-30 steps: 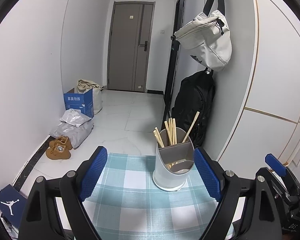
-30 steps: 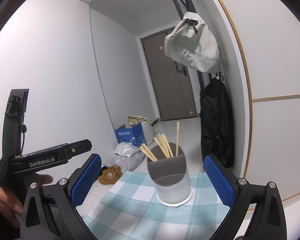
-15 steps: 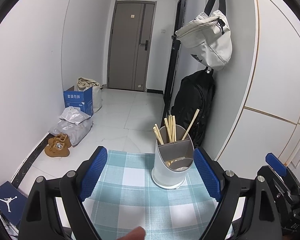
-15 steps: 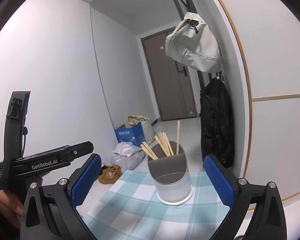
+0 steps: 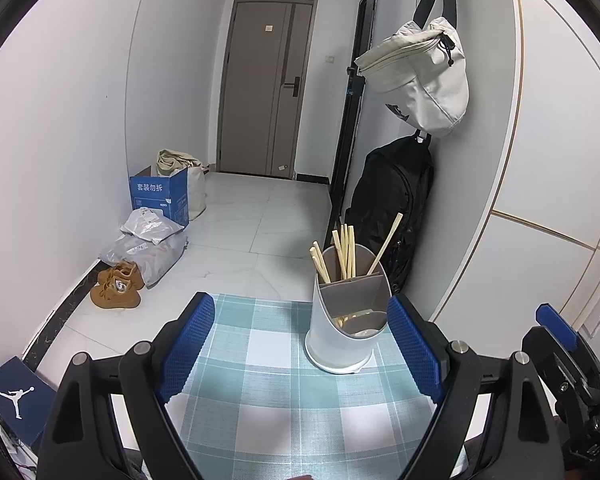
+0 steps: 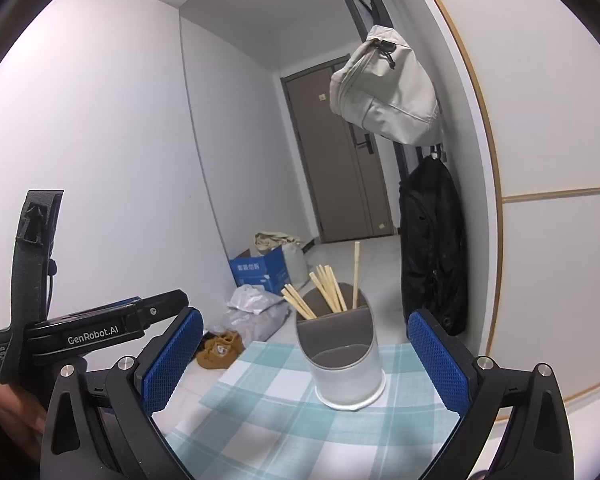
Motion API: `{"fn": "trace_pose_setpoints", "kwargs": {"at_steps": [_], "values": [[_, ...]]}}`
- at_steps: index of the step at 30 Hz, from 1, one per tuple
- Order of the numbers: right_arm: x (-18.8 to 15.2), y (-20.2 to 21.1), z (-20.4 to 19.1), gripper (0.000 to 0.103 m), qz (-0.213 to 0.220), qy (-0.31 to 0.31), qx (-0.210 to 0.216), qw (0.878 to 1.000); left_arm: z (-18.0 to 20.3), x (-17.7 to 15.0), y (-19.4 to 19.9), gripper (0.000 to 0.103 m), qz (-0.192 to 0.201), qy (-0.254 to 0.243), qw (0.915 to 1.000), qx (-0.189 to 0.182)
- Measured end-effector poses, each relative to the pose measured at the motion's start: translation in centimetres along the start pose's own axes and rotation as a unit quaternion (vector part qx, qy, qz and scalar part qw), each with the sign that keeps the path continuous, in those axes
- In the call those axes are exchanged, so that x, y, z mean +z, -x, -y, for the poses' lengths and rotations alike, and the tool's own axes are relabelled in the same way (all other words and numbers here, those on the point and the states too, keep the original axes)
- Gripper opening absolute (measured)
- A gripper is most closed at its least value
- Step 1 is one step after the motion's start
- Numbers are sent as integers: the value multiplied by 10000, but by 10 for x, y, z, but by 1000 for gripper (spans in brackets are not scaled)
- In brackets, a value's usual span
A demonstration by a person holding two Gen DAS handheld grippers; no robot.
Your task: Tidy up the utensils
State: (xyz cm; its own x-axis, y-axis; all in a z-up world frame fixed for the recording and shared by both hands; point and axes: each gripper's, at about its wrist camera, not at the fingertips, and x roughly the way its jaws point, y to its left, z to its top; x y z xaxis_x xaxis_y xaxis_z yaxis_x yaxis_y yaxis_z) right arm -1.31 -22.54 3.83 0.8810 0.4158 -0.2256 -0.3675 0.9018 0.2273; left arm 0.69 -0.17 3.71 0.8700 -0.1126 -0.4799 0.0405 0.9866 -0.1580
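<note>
A white utensil holder (image 5: 346, 320) (image 6: 346, 364) with grey dividers stands on the teal checked tablecloth (image 5: 268, 392) (image 6: 260, 420). Several wooden chopsticks (image 5: 342, 254) (image 6: 326, 290) lean in its far compartments. Something pale lies low in the near compartment, partly hidden. My left gripper (image 5: 300, 354) hangs open in front of the holder, nothing between its blue pads. My right gripper (image 6: 306, 362) is likewise open and empty, with the holder seen between its fingers, farther off. The left gripper's body (image 6: 88, 330) shows at the left of the right wrist view, held by a hand (image 6: 12, 412).
The table's far edge drops to a white tiled hallway floor. On it lie tan shoes (image 5: 116, 290), grey parcels (image 5: 148, 242) and a blue box (image 5: 160, 196). A black backpack (image 5: 392, 208) and a pale bag (image 5: 420, 76) hang on the right wall. A shoebox (image 5: 16, 396) sits lower left.
A fingertip that showed at the bottom edge of the left wrist view half a second ago is gone. Both grippers have held still and stayed open.
</note>
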Motion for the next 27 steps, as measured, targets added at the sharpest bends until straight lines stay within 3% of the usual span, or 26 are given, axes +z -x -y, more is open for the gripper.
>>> {"fn": "trace_pose_setpoints", "kwargs": {"at_steps": [27], "values": [[-2,0,-1,103,11,-7,-28,10000,1,-2,0,85,-38,-36,10000,25]]}}
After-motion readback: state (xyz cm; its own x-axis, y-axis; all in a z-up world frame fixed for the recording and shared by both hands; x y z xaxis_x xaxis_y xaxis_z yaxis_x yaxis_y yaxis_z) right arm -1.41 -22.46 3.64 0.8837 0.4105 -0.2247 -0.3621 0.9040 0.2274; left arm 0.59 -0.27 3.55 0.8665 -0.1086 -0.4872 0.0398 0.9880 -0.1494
